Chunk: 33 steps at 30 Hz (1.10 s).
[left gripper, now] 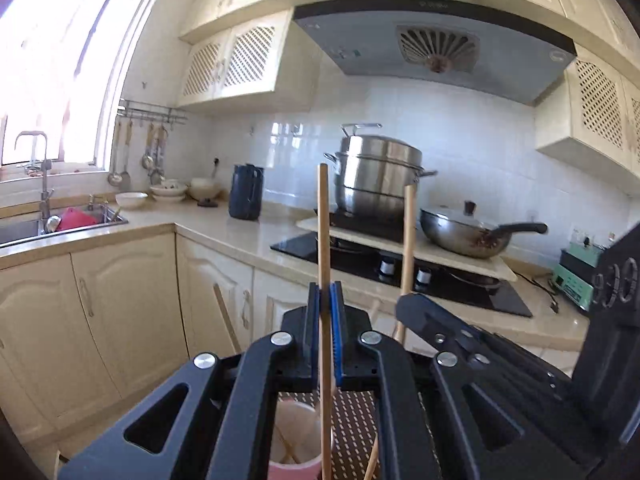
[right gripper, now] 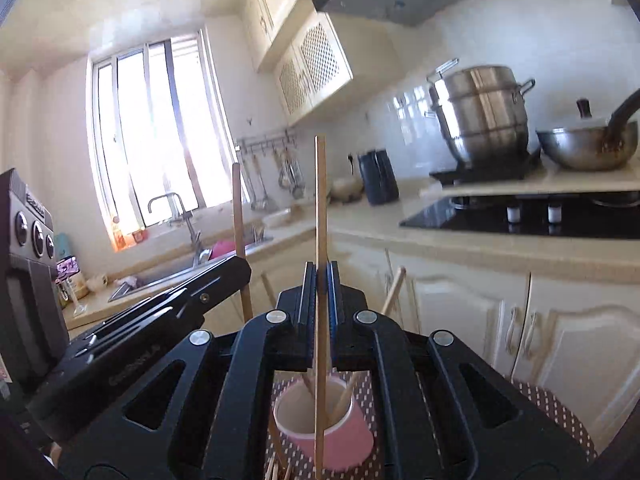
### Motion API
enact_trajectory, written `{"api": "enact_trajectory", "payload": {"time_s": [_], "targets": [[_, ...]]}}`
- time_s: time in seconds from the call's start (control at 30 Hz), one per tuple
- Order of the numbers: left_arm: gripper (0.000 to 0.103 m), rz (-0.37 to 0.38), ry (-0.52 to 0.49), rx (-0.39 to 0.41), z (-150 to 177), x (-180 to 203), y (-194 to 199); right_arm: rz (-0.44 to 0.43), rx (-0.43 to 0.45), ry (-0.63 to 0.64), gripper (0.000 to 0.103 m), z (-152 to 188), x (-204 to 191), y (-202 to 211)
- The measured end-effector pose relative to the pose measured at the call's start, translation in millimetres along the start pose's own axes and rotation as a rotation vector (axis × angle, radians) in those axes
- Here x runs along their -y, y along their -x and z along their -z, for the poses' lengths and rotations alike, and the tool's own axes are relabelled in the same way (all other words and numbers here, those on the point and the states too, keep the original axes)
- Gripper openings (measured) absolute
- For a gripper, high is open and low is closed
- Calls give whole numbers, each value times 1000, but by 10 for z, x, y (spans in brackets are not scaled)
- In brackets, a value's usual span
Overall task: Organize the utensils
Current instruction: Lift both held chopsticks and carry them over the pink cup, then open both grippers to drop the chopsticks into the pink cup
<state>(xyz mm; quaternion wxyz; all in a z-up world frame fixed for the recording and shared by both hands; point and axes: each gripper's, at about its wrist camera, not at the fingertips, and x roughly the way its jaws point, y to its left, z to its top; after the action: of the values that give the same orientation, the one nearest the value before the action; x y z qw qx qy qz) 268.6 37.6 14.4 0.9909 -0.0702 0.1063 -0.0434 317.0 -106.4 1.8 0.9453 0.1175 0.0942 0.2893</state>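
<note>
Above a pink cup (right gripper: 324,428) that stands on a brown dotted mat (right gripper: 552,408), both grippers are held side by side and point almost level into the kitchen. Seen from its own camera, the left gripper (left gripper: 325,308) has its jaws closed tight on one wooden chopstick (left gripper: 324,240). This stick stands nearly upright, its top end high over the blue pads (left gripper: 338,320) and its lower part going down in front of the cup (left gripper: 296,440). Just to the right in the same view is the black body of the right gripper (left gripper: 432,320), and its own stick (left gripper: 409,240) rises upright beside it.

From the right wrist camera the picture is similar. The right gripper (right gripper: 321,300) has its jaws pressed together on a thin chopstick (right gripper: 320,208), also upright, and the lower end of this stick hangs in front of the cup, near its rim. Whether the tip is inside the cup or only before it, I cannot tell. The left gripper (right gripper: 160,312) is seen at the left side, a little tilted, with its stick (right gripper: 239,216) standing behind it. Some more chopsticks (right gripper: 344,396) lean inside the cup, and a few others (right gripper: 276,472) lie on the mat near the lower edge.

Behind, the kitchen bench (left gripper: 224,224) carries a steel steamer pot (left gripper: 376,172), a pan with lid (left gripper: 468,232) and a dark jug (left gripper: 246,192), and a sink (left gripper: 80,220) is under the window.
</note>
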Motion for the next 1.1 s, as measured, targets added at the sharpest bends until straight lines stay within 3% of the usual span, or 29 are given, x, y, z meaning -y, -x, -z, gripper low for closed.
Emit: {"api": "enact_trajectory", "payload": {"time_s": [0.13, 0.33, 0.6, 1.1], "targets": [[6, 0, 59, 67, -70, -136, -65, -6, 58, -10, 6, -83, -9, -145], [6, -54, 47, 113, -44, -203, -223, -15, 57, -15, 6, -13, 13, -406], [6, -70, 21, 96, 144, -249, -333, -22, 37, 4, 6, 216, 50, -438], [6, -59, 12, -36, 500, -319, -243, 9, -37, 45, 6, 543, -33, -241]]}}
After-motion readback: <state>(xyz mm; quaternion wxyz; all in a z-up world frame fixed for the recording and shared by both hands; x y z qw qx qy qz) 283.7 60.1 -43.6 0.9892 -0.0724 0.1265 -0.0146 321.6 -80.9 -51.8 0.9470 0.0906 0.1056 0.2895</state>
